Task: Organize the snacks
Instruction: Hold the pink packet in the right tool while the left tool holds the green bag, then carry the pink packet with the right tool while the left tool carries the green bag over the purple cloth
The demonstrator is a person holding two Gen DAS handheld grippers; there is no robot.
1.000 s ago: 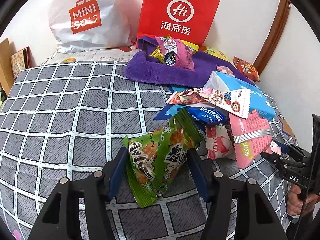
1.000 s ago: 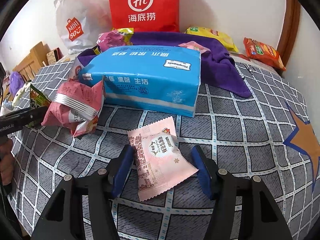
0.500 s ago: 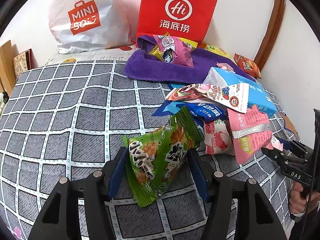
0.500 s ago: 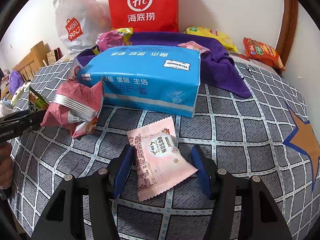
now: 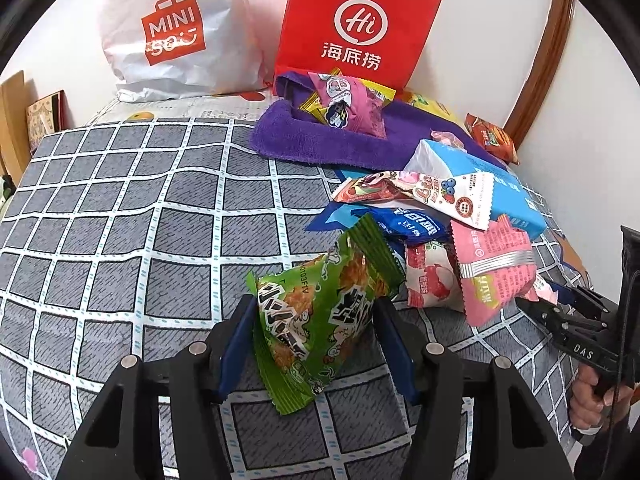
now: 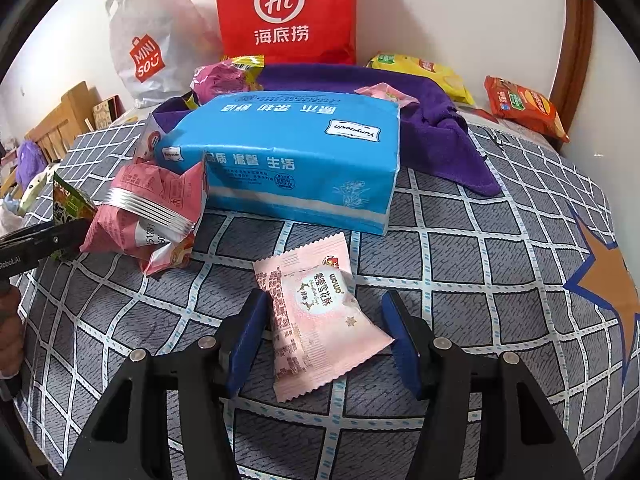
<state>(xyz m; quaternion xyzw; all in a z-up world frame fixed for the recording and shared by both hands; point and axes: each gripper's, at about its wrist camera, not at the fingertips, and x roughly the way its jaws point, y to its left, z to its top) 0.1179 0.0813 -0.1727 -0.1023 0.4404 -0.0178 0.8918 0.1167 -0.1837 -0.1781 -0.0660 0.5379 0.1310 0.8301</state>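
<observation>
My left gripper [image 5: 314, 308] is shut on a green snack packet [image 5: 316, 320], held upright just above the grey checked bedcover [image 5: 120, 220]. The same green packet [image 6: 66, 200] shows at the left edge of the right wrist view. My right gripper [image 6: 325, 300] straddles a pale pink snack packet [image 6: 316, 312] lying flat on the cover. Its jaws are closing; the left pad touches the packet, while the right pad stands a little clear of it.
A blue tissue pack [image 6: 288, 160] lies behind the pink packet, a purple towel [image 6: 440, 120] beyond it. Several snack packets [image 5: 432, 196] are piled right of the green one. A red bag [image 5: 356, 28] and a white bag [image 5: 176, 36] lean on the wall.
The right gripper's jaws have drawn closer around the pink packet. The left gripper and its green packet have stayed put.
</observation>
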